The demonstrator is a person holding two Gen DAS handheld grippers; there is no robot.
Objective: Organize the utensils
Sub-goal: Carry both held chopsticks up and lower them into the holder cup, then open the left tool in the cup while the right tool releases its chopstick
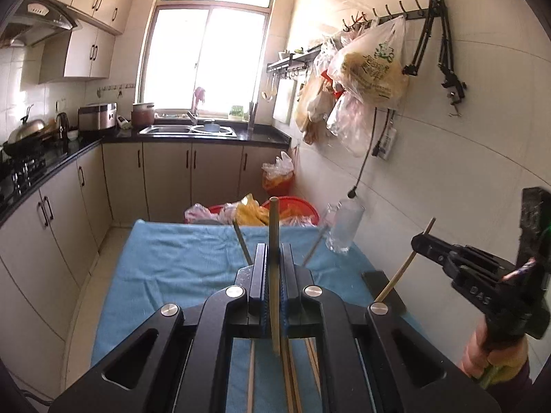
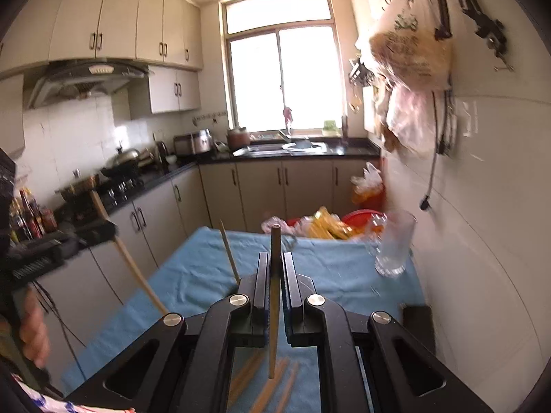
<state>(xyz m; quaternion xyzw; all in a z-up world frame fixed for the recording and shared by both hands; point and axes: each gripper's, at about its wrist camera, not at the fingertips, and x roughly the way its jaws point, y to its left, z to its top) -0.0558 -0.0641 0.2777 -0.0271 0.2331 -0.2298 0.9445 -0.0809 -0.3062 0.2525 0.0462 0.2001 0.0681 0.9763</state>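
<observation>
My left gripper (image 1: 274,253) is shut on a wooden chopstick (image 1: 274,227) that stands upright between its fingers, above the blue cloth (image 1: 179,268). My right gripper (image 2: 274,260) is shut on another chopstick (image 2: 274,241), also upright. Each gripper shows in the other's view: the right one (image 1: 422,241) at the right with its chopstick (image 1: 401,268), the left one (image 2: 103,232) at the left with its chopstick (image 2: 131,261). Several more chopsticks (image 1: 292,378) lie on the cloth below the grippers, also seen in the right wrist view (image 2: 272,385). A clear glass (image 2: 394,246) stands at the cloth's right.
A black block (image 1: 384,289) lies on the cloth's right edge near the tiled wall. Red basins with bags (image 1: 289,208) sit beyond the table's far end. Counter and cabinets (image 1: 51,206) run along the left. Bags hang on the right wall (image 1: 368,65).
</observation>
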